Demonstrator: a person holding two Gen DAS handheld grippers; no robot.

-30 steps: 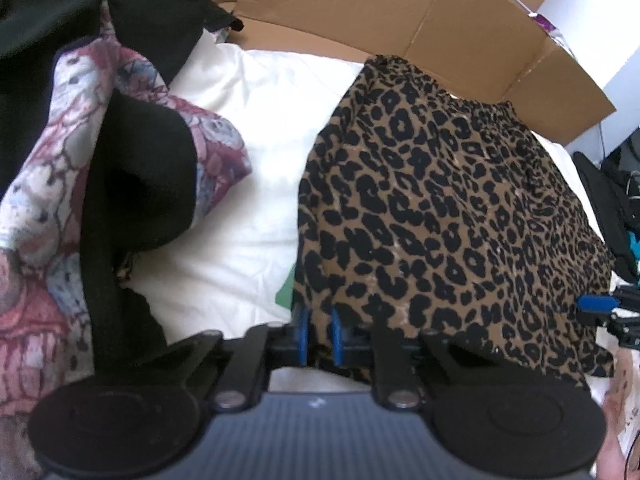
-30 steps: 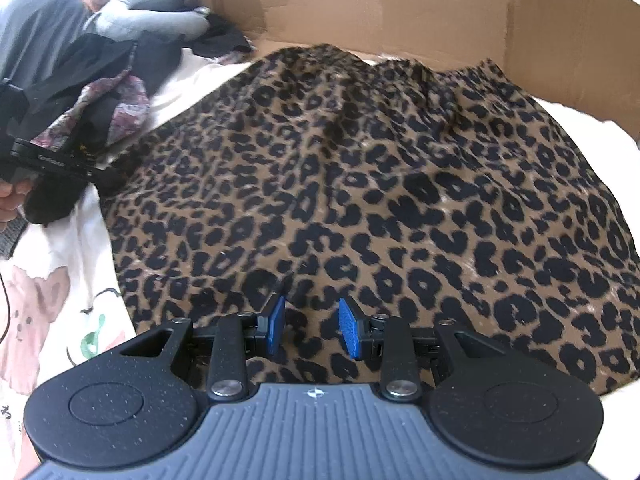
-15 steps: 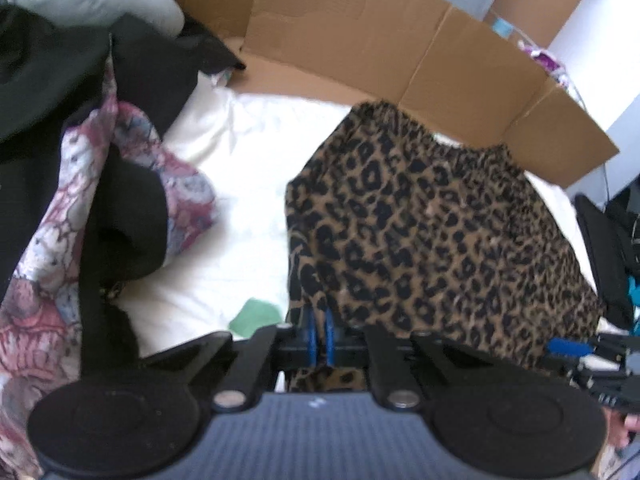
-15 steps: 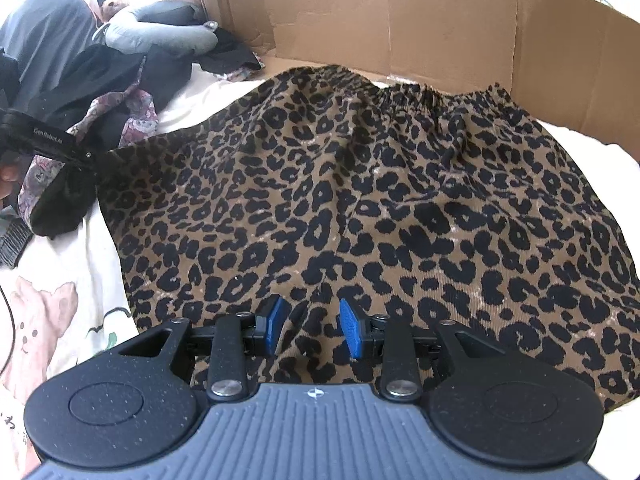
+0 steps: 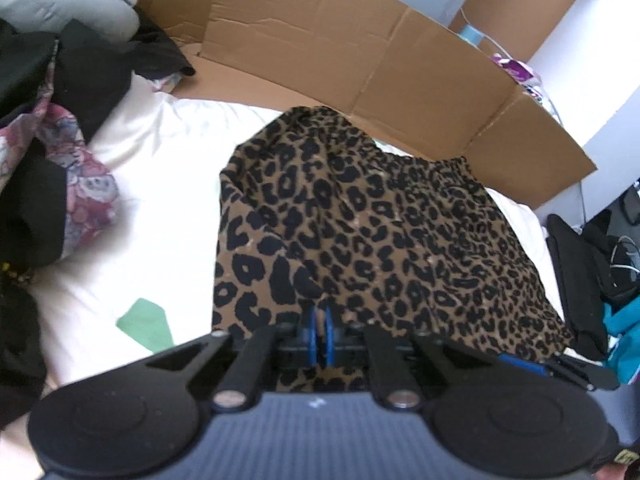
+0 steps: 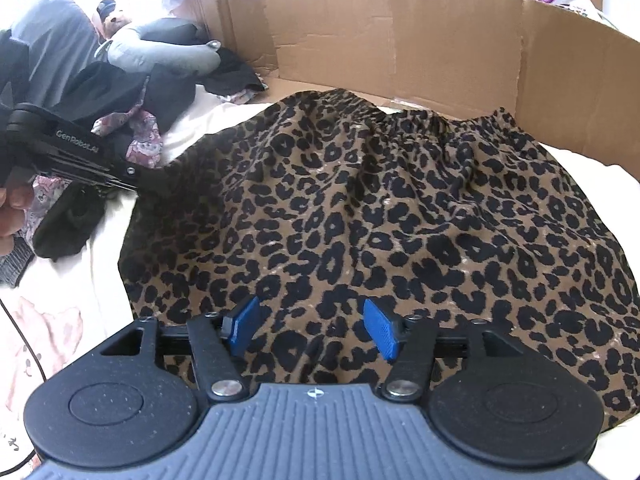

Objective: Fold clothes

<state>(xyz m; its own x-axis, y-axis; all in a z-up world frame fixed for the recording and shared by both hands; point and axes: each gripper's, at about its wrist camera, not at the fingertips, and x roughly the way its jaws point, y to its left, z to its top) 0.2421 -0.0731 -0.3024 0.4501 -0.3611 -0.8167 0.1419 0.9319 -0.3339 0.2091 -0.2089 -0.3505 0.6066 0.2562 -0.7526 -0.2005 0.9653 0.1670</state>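
Nearest us, our left gripper [image 5: 319, 330] is pinched tight on the near left corner of the leopard-print skirt [image 5: 360, 232], the cloth tenting up from the pads. Our right gripper [image 6: 308, 326] has just been opening; its blue pads stand well apart over the skirt's near hem, with fabric under the gap but nothing clamped. The skirt lies spread on the white bedsheet [image 5: 160, 184], its gathered waistband by the cardboard wall [image 6: 400, 52] at the far side. To the left sits a heap of dark and floral clothes [image 5: 52, 184]. We judge the risks thus: with only one corner held, lifting could drag the whole skirt askew and bunch it; the thin cloth could slip from the pads; a wide swing left could snag the heap
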